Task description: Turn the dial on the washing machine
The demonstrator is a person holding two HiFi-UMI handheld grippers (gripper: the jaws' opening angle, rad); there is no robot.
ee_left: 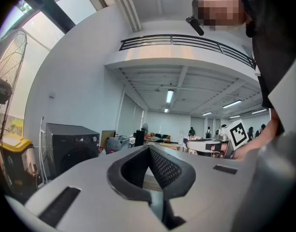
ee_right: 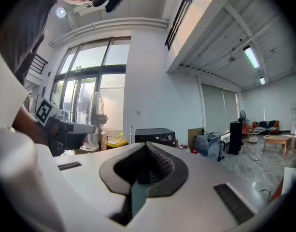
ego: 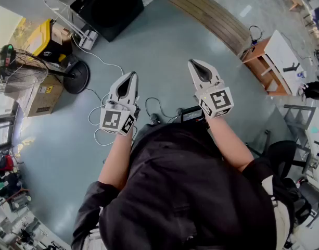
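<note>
The black washing machine (ego: 104,4) stands on the floor at the far top of the head view, well ahead of both grippers. In the left gripper view the washing machine (ee_left: 70,146) is at the left, with a small round dial (ee_left: 94,138) near its top right corner. The right gripper view has the washing machine (ee_right: 155,137) straight beyond the jaws, its dial (ee_right: 170,137) a tiny pale dot. My left gripper (ego: 132,76) and right gripper (ego: 193,64) are held side by side in the air, level, both shut on nothing.
A standing fan (ego: 24,69), a yellow bin (ego: 42,35) and a cardboard box (ego: 42,95) sit left of the machine. White cables (ego: 97,119) trail over the grey floor. A wooden strip (ego: 211,14) and a desk (ego: 268,61) lie to the right, an office chair (ego: 284,160) nearer.
</note>
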